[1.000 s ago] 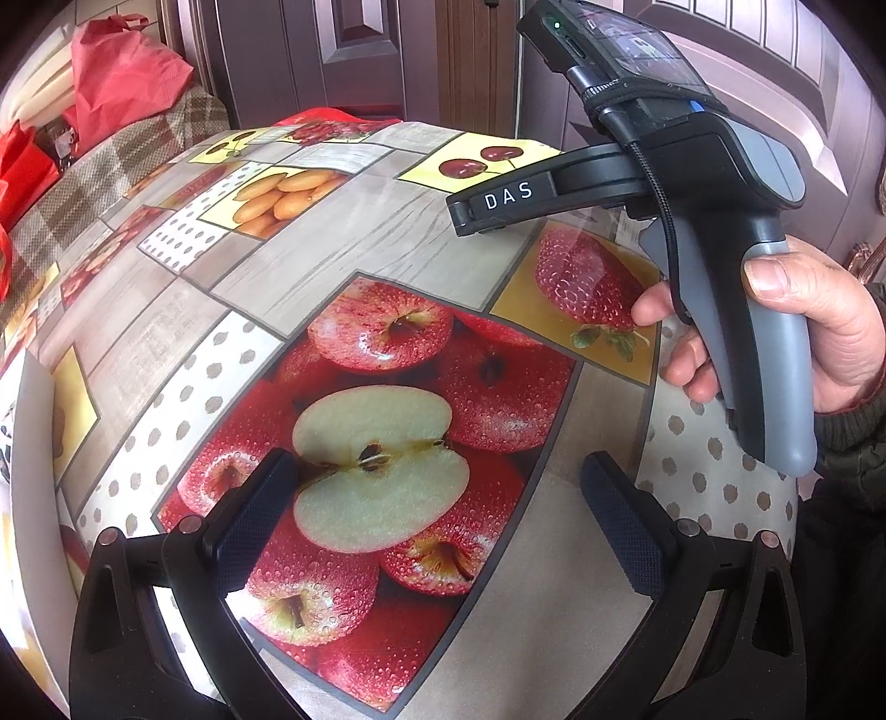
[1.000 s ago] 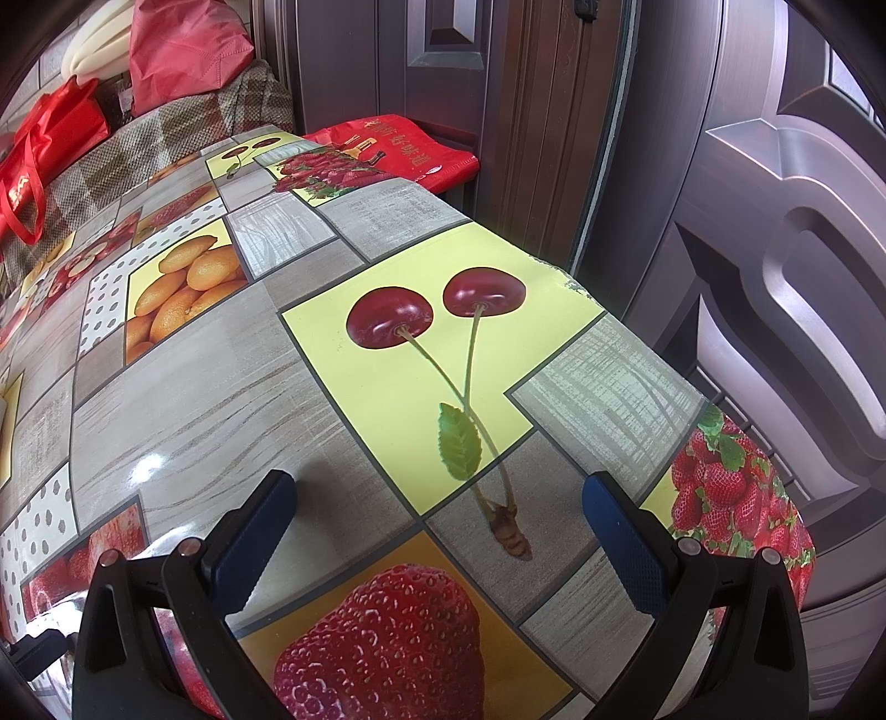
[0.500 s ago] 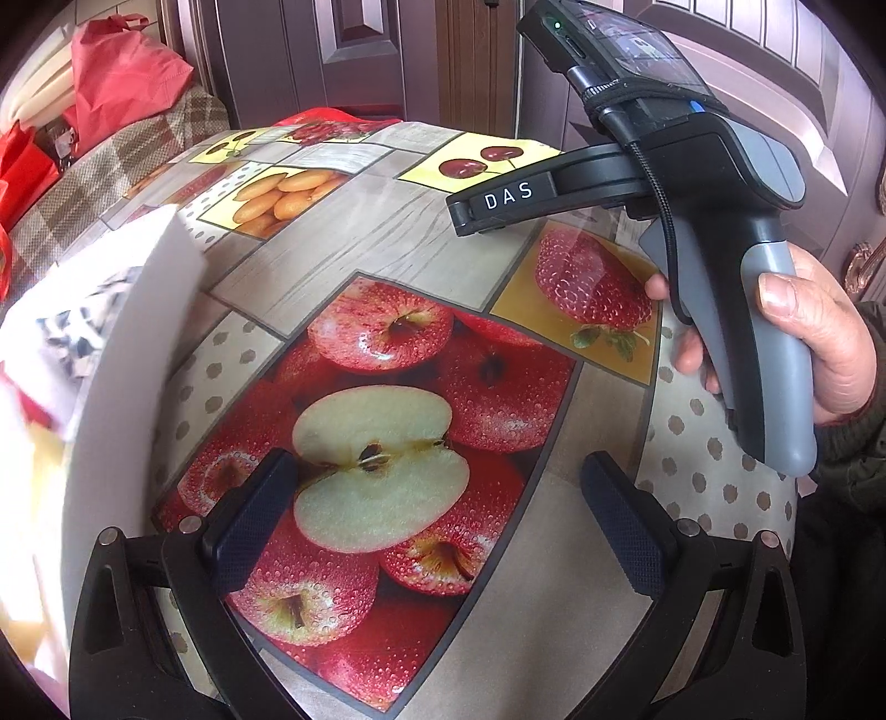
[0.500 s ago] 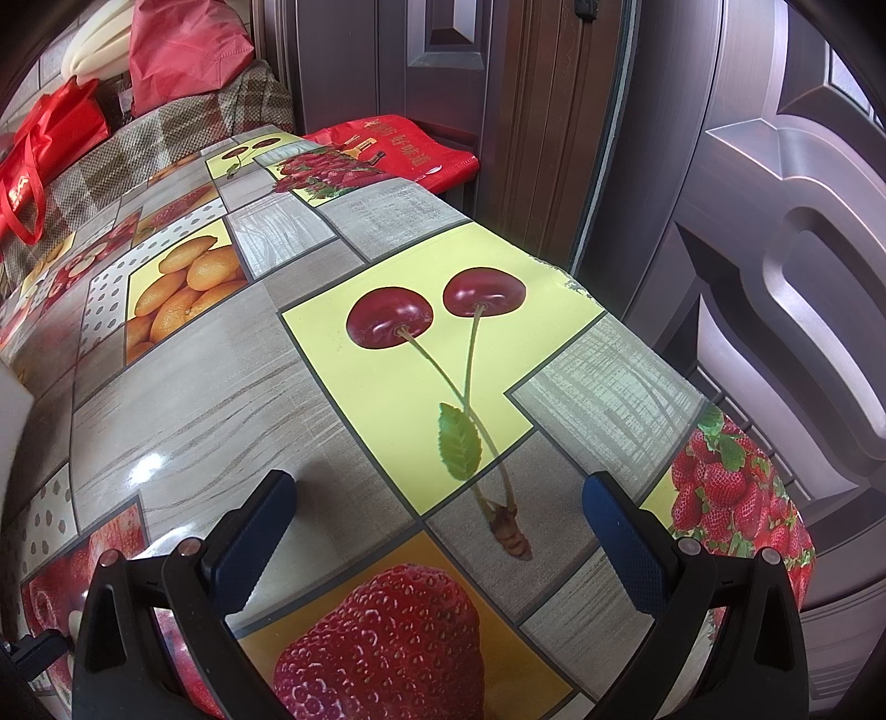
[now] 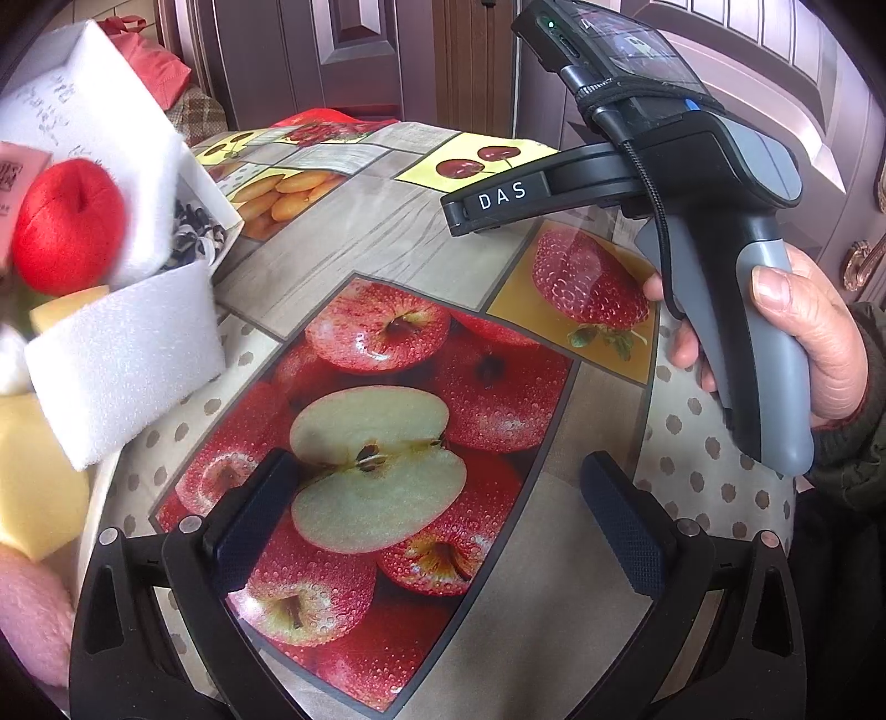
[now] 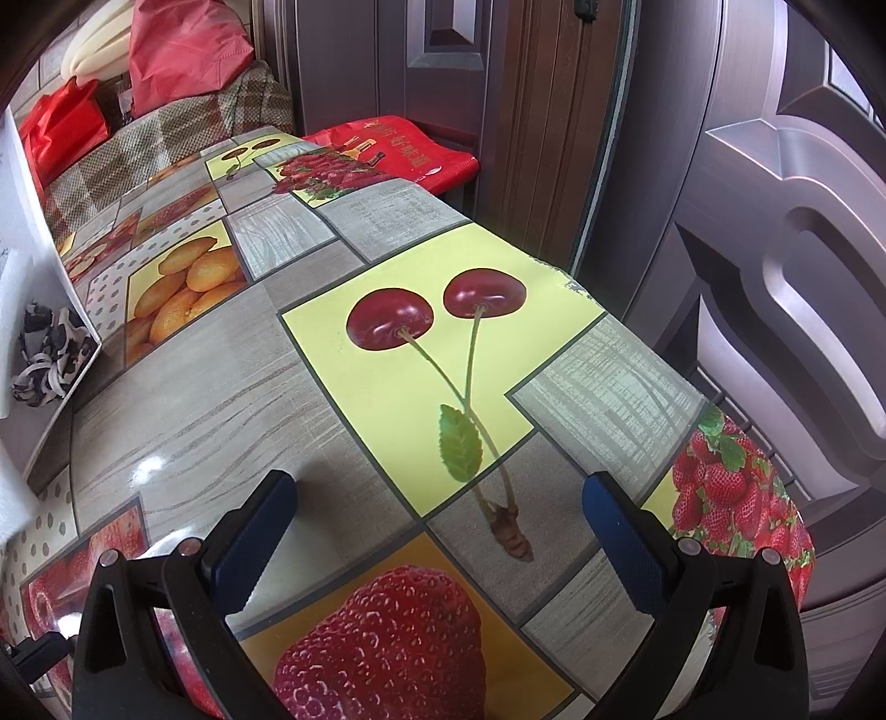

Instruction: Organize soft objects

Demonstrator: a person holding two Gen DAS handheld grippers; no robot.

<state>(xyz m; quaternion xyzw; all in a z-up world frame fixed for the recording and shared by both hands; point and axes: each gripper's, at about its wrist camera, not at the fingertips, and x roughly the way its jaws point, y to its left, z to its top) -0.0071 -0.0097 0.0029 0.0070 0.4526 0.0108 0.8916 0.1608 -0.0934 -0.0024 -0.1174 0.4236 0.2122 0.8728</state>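
A white box (image 5: 83,99) with handwriting on its flap fills the left edge of the left wrist view, tilted and blurred. With it are a red plush apple (image 5: 66,227), a white foam block (image 5: 127,354), a yellow sponge (image 5: 33,487), a pink soft thing (image 5: 27,609) and a black-and-white cloth (image 5: 194,238). My left gripper (image 5: 437,509) stands open over the printed apples, holding nothing, to the right of the box. My right gripper (image 6: 443,526) is open and holds nothing above the cherry print. The cloth (image 6: 44,354) shows at its far left. A hand (image 5: 803,343) holds that gripper's handle.
The table (image 6: 183,399) wears a glossy fruit-print cloth and drops off at its right edge near a brown door (image 6: 775,249). A red bag (image 6: 398,149) lies beyond the table's far end. Red bags (image 6: 183,50) sit on a plaid seat behind.
The white box with the soft things has come in from the left and now stands higher and closer in the left wrist view. Both grippers have stayed still and open.
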